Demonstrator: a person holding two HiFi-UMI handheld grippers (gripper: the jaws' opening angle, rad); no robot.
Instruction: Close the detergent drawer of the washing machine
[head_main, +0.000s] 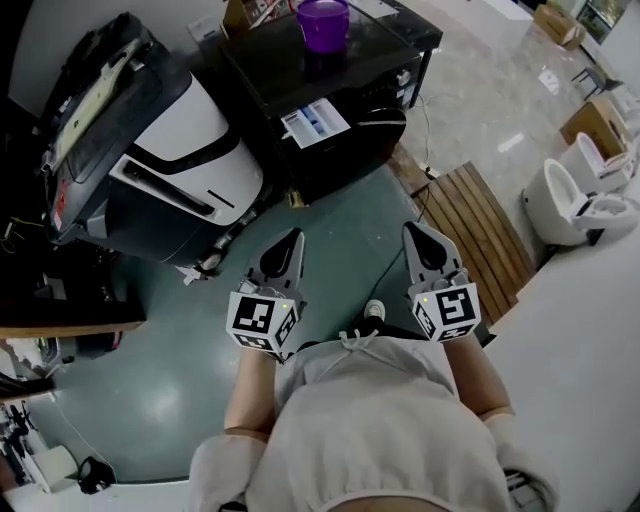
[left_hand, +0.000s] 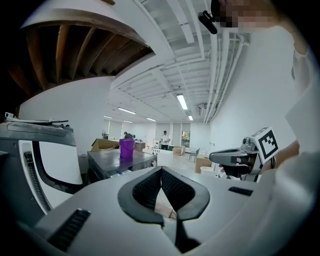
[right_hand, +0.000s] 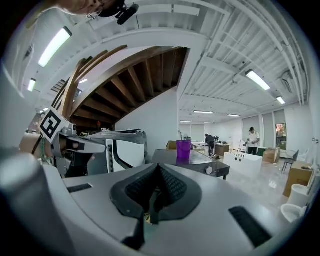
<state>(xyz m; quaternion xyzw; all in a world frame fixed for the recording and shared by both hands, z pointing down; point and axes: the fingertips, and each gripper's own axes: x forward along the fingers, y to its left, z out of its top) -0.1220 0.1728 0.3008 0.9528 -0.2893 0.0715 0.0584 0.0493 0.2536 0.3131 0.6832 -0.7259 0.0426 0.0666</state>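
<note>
A black washing machine (head_main: 330, 90) stands ahead of me with a purple cup (head_main: 323, 22) on its top and a knob (head_main: 403, 77) on its front. I cannot make out its detergent drawer in any view. My left gripper (head_main: 293, 240) and right gripper (head_main: 415, 232) hang side by side over the grey-green floor, well short of the machine. Both are shut with nothing between the jaws. The left gripper view shows its jaws (left_hand: 161, 172) closed, with the machine (left_hand: 120, 162) and cup (left_hand: 126, 148) beyond. The right gripper view shows the same for its jaws (right_hand: 157, 169), the machine (right_hand: 197, 161) and the cup (right_hand: 183, 149).
A large white and black appliance (head_main: 170, 150) stands at the left, close to the black machine. A wooden slatted pallet (head_main: 480, 235) lies on the floor at the right, with white toilets (head_main: 570, 200) past it. A cable (head_main: 425, 140) trails beside the machine. People stand far off (right_hand: 252, 137).
</note>
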